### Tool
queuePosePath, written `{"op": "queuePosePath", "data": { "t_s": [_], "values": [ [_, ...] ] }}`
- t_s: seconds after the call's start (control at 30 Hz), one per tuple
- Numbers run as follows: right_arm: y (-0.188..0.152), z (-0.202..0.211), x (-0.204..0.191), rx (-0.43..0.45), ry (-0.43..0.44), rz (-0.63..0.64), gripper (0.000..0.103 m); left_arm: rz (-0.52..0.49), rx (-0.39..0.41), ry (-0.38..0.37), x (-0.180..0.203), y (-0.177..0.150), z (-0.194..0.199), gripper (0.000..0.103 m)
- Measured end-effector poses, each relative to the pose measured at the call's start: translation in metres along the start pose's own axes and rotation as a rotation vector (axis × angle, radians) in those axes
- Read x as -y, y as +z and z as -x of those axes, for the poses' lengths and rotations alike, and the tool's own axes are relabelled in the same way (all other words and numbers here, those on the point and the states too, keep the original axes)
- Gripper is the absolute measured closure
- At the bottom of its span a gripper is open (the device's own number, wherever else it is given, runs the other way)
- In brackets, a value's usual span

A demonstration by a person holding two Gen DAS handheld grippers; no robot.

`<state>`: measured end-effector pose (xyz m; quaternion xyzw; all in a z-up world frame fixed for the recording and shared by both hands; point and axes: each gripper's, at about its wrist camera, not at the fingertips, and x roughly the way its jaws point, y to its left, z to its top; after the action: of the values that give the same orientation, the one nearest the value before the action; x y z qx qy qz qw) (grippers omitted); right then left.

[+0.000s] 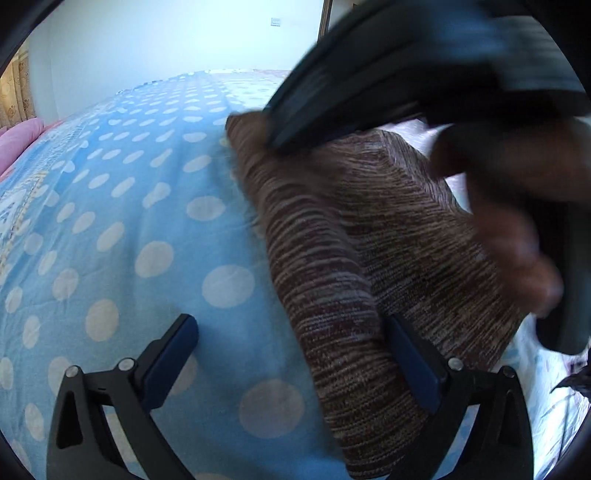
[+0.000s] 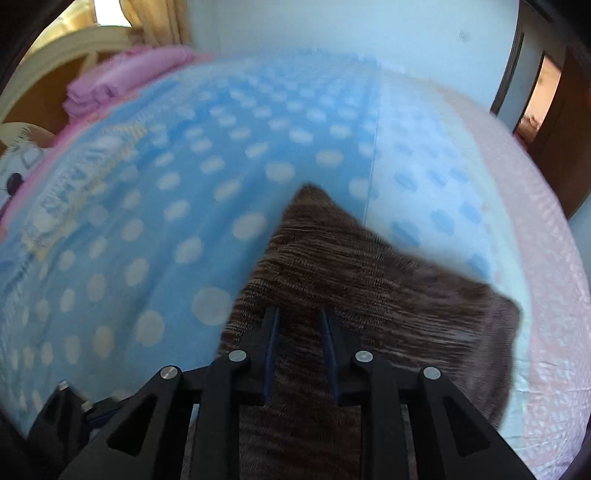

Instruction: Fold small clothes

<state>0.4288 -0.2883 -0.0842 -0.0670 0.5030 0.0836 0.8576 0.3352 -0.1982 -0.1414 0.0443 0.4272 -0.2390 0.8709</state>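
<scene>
Left gripper (image 1: 291, 365) spread wide, nothing between fingers; brown knit garment (image 1: 369, 258) just right of it on dotted blue bedsheet (image 1: 129, 221). Right gripper (image 2: 299, 354) clamps garment (image 2: 351, 273). Free sheet ahead, left. Pink pillow (image 2: 122, 77) far.

A light blue bedspread with white polka dots (image 1: 122, 229) covers the bed and fills most of both views; toward three o'clock in the right wrist view it changes to a pale panel with blue dots (image 2: 436, 192), then a pink textured border (image 2: 546, 280). A folded pink blanket (image 2: 122, 79) lies at ten o'clock beside a cream curved headboard (image 2: 70, 48). Yellow-gold curtains (image 2: 159, 22) hang at twelve o'clock. A dark wooden door frame (image 2: 554, 110) stands at two o'clock. In the left wrist view a white wall switch plate (image 1: 275, 22) sits on the pale wall at twelve o'clock.
</scene>
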Motion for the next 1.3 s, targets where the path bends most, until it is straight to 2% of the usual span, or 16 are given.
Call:
{"op": "queuePosePath", "data": {
  "t_s": [0.03,0.13,0.27,0.4,0.47,0.6,0.67,0.73,0.83,0.93,1.0,1.1,1.13,1.17,1.3],
  "values": [
    [0.005,-0.005,0.009,0.022,0.010,-0.034,0.080,0.001,-0.001,-0.001,0.000,0.000,0.000,0.000],
    [0.009,-0.003,0.030,0.013,0.092,-0.145,0.081,0.002,0.001,-0.003,0.001,-0.001,0.001,0.000],
    [-0.010,0.026,0.036,0.070,0.124,-0.169,0.077,0.016,0.007,-0.032,-0.004,0.000,0.003,0.000],
    [-0.057,0.061,0.054,0.145,0.157,-0.236,0.075,0.094,0.041,-0.085,-0.022,-0.001,0.011,0.000],
    [-0.090,0.070,0.060,0.131,0.163,-0.242,0.075,0.119,0.041,-0.085,-0.028,-0.002,0.011,0.000],
    [-0.140,0.046,0.065,0.039,0.109,-0.255,0.077,0.081,0.024,-0.039,-0.022,-0.002,0.008,0.000],
    [-0.154,0.048,0.064,0.109,0.122,-0.239,0.077,0.050,0.009,-0.007,-0.016,-0.003,0.007,0.000],
    [-0.152,0.051,0.064,0.119,0.130,-0.244,0.077,0.032,0.007,0.005,-0.013,-0.003,0.008,0.000],
    [-0.139,0.059,0.070,0.158,0.153,-0.272,0.075,0.058,0.008,-0.013,-0.017,0.000,0.013,0.000],
    [-0.114,0.066,0.074,0.227,0.142,-0.240,0.075,0.119,0.096,0.021,-0.026,0.016,0.026,0.000],
    [-0.092,0.060,0.076,0.235,0.120,-0.231,0.075,0.127,0.115,0.056,-0.027,0.027,0.026,0.000],
    [-0.071,0.035,0.086,0.187,0.064,-0.240,0.075,0.097,0.078,0.127,-0.020,0.043,0.009,0.000],
    [-0.067,0.023,0.094,0.163,0.031,-0.266,0.075,0.081,0.030,0.166,-0.018,0.046,-0.006,0.000],
    [-0.064,0.011,0.102,0.112,0.006,-0.286,0.077,0.083,-0.003,0.171,-0.018,0.045,-0.015,0.000],
    [-0.064,0.016,0.126,0.142,0.060,-0.381,0.077,0.115,0.013,0.123,-0.022,0.034,-0.016,0.000]
  ]
}}
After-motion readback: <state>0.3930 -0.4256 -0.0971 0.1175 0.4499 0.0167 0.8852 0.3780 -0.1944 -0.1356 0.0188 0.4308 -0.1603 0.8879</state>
